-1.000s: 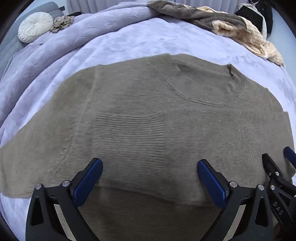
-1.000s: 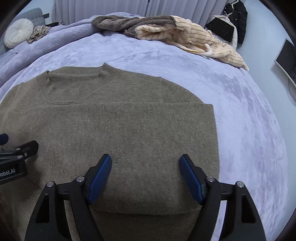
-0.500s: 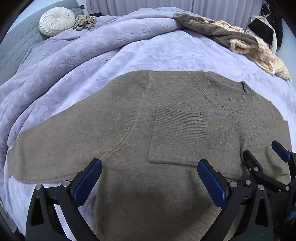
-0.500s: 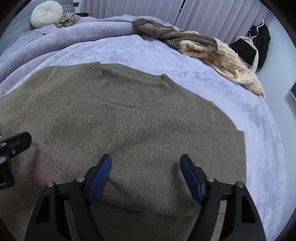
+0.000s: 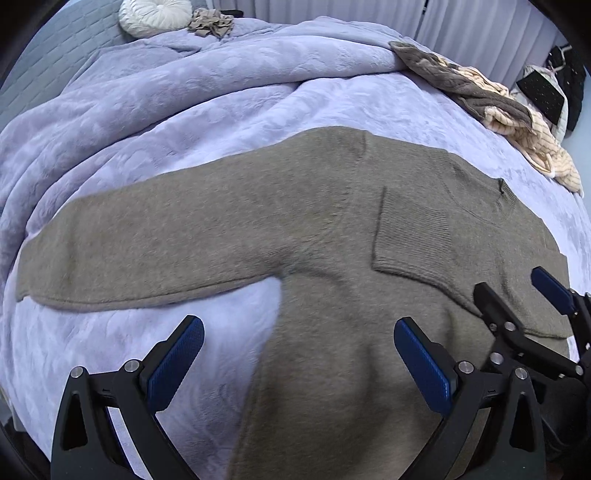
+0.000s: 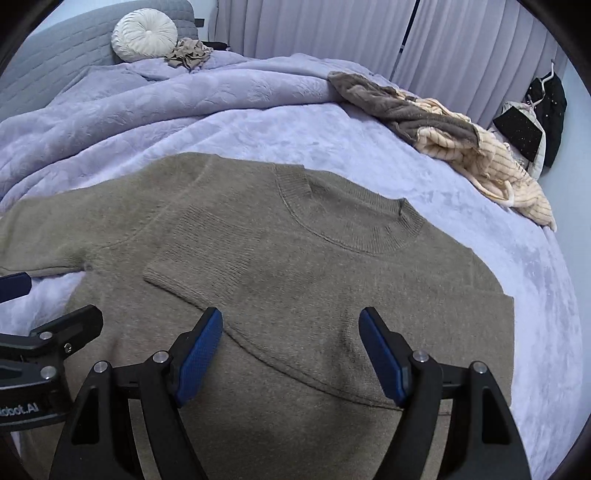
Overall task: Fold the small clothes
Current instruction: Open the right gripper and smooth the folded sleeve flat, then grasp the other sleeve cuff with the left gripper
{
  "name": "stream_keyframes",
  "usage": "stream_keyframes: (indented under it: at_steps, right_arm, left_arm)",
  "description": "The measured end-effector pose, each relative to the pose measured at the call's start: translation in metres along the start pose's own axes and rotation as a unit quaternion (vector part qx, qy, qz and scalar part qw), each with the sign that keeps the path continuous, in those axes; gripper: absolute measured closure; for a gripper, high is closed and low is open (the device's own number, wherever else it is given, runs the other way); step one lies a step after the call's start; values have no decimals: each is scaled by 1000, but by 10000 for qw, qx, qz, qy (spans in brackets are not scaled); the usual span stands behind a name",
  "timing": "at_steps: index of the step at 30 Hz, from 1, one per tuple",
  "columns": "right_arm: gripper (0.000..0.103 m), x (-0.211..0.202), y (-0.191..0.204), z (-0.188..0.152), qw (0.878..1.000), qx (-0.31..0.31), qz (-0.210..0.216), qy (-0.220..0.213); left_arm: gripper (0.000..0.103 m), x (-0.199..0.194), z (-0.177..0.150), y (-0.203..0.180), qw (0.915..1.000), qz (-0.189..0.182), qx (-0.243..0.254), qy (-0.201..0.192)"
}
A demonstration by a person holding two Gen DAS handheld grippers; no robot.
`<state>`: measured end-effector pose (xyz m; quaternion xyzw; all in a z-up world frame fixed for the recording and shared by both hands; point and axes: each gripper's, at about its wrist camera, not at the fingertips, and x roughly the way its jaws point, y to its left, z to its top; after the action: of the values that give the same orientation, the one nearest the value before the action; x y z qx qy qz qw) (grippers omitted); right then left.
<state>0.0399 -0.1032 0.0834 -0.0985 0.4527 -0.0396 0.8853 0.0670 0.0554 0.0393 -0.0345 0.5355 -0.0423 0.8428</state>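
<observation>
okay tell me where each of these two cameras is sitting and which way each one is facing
Left wrist: on the left hand-held gripper, facing forward over the outstretched sleeve; its open fingers show, plus the right hand-held gripper at right.
Right wrist: on the right hand-held gripper, facing the collar; its open fingers show, the left one at left.
Shared: olive sweater, purple blanket, round pillow.

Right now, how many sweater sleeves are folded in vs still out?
2 sleeves: one folded across the chest, cuff below the collar; one sleeve still spread out on the bedspread, toward the left tongs' side.
</observation>
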Motion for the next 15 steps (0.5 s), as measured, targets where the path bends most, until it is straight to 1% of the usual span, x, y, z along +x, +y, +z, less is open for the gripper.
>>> stream_keyframes:
  at_steps: [6,8,10,13,15]
  right_arm:
    - [24,-14,18,-2,9999,-108,-40,-103]
    - [24,-17,23,-9,10000,-10,20,-82]
    - [24,-18,30,-20,9999,40,107,-36]
    - [24,-12,48,-41,9998,-136,124,104]
    - [24,-3,58,-53,9991,-319,113,273]
  left_arm:
    - [0,4,-8,44,9992,57,-399,51]
    - [0,4,-11,62,9983,83,-572,58]
    - [0,3,-14,87,9962,120,-858,26]
    - [0,1,-17,125,9909,273,-1312,-102]
    - [0,2,-19,161,9831,407,-1775,-179]
